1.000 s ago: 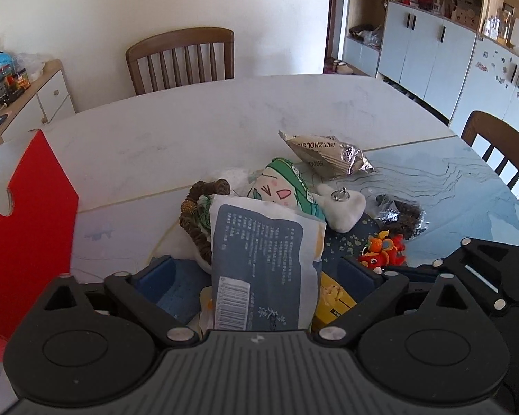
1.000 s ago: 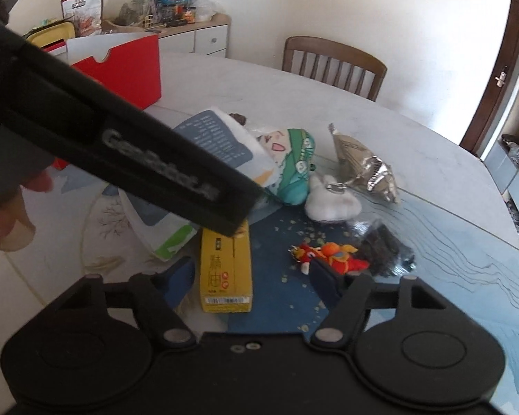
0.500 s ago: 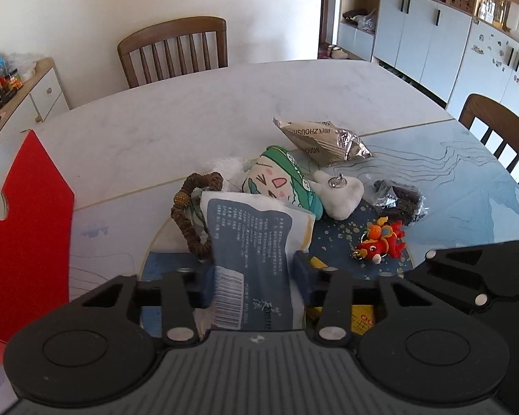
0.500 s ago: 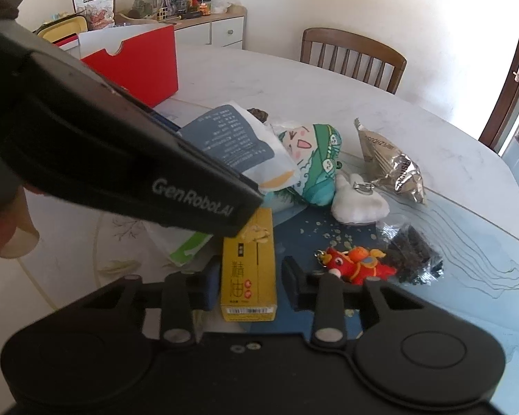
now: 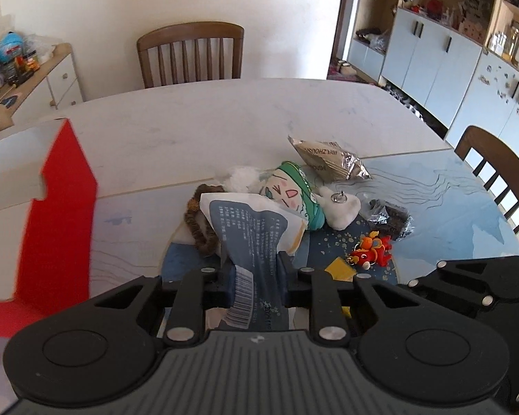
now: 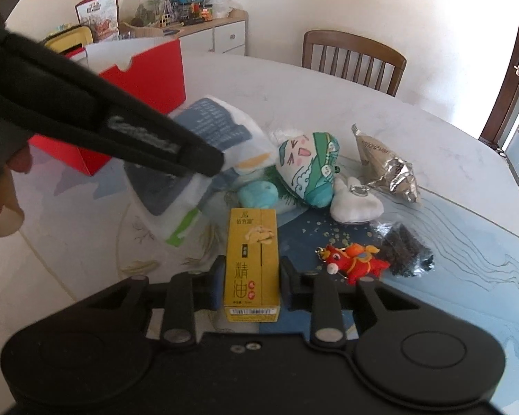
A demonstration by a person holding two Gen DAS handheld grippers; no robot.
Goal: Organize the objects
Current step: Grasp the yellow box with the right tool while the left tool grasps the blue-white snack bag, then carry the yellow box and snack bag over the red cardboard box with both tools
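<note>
My left gripper (image 5: pixel 254 276) is shut on a blue-and-white packet (image 5: pixel 256 238) and holds it raised over the pile; the packet also shows in the right wrist view (image 6: pixel 211 128). My right gripper (image 6: pixel 251 276) is shut on a yellow box (image 6: pixel 252 259) with Chinese print, at the table's near side. A red box (image 5: pixel 57 214) with a white inside stands to the left, also seen in the right wrist view (image 6: pixel 148 76). The left gripper's body (image 6: pixel 103 117) crosses the right wrist view.
On the table (image 5: pixel 197 121) lie a green-and-white plush (image 6: pixel 308 166), a white plush (image 6: pixel 356 204), a silver foil bag (image 6: pixel 384 162), a dark bag (image 6: pixel 404 249), a red toy (image 6: pixel 353 263), a bead bracelet (image 5: pixel 200 228). Chairs (image 5: pixel 190 55) stand around.
Both grippers have closed, the left on the packet and the right on the yellow box. The left gripper has lifted the packet, which now crumples between its fingers.
</note>
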